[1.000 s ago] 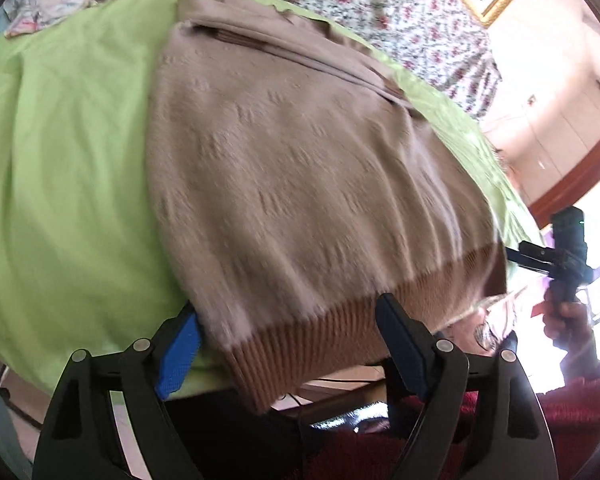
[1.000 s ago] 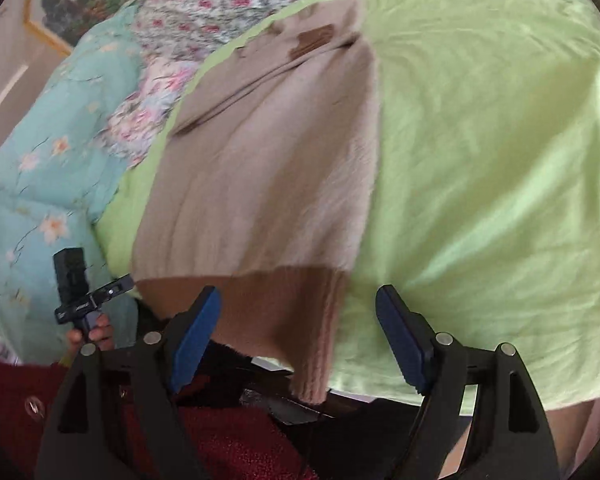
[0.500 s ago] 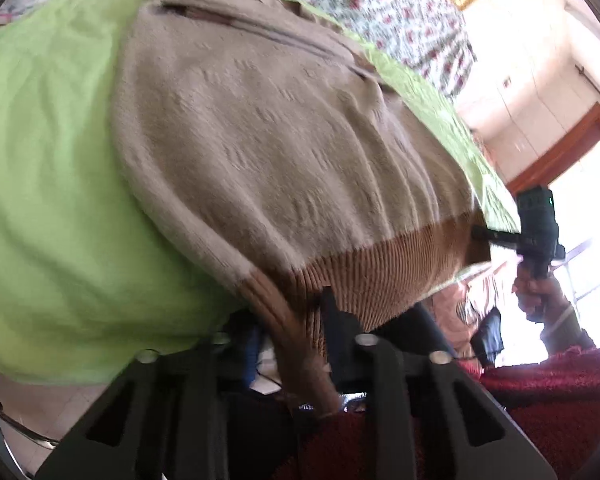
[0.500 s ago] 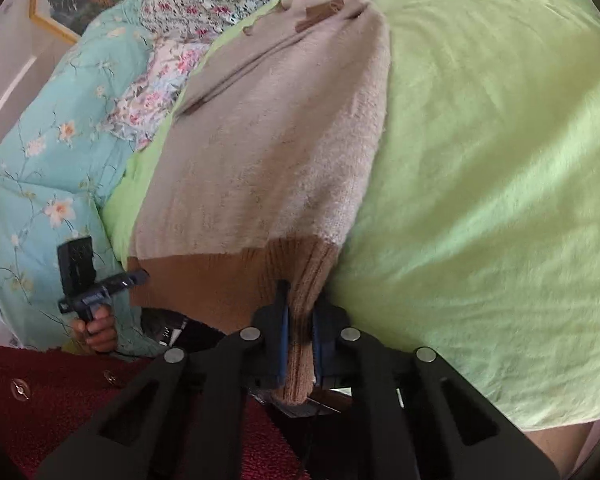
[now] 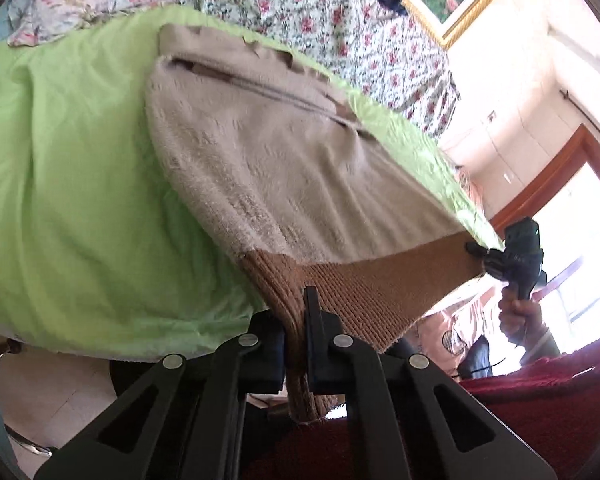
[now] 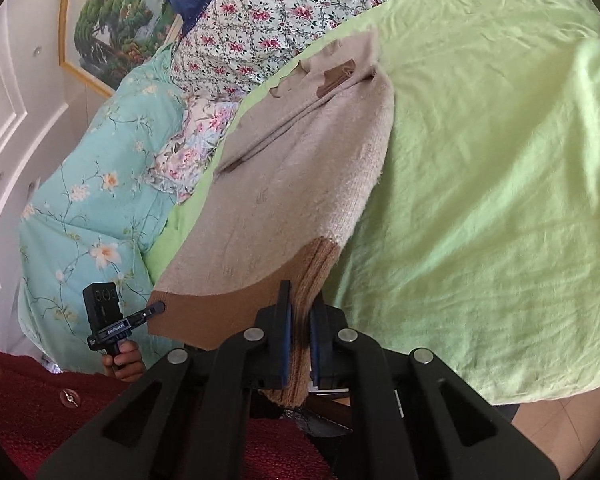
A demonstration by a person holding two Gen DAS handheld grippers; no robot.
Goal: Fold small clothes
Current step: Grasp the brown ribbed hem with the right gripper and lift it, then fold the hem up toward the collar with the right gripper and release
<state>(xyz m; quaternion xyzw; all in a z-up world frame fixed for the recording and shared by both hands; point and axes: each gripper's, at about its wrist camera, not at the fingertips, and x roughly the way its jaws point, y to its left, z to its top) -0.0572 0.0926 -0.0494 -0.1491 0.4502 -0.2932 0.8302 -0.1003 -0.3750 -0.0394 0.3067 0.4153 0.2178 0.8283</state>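
A beige knit sweater (image 5: 284, 168) with a brown ribbed hem (image 5: 364, 292) lies on a green sheet (image 5: 68, 184), sleeves folded in. My left gripper (image 5: 296, 320) is shut on the hem's left corner and holds it lifted. My right gripper (image 6: 300, 320) is shut on the hem's other corner (image 6: 312, 276). The hem is stretched between them and raised off the bed edge. The sweater (image 6: 284, 200) also shows in the right wrist view, and each gripper appears in the other's view: right (image 5: 496, 258), left (image 6: 148, 312).
Floral bedding (image 5: 300, 8) and a teal floral quilt (image 6: 88, 184) lie beyond the sweater. A framed picture (image 6: 112, 20) hangs on the wall. The green sheet (image 6: 480, 160) stretches wide to the right. The person's red top (image 6: 32, 400) is close below.
Both grippers were open around the hem corners a second ago. They have closed on the hem and lifted it, pulling it taut between them.
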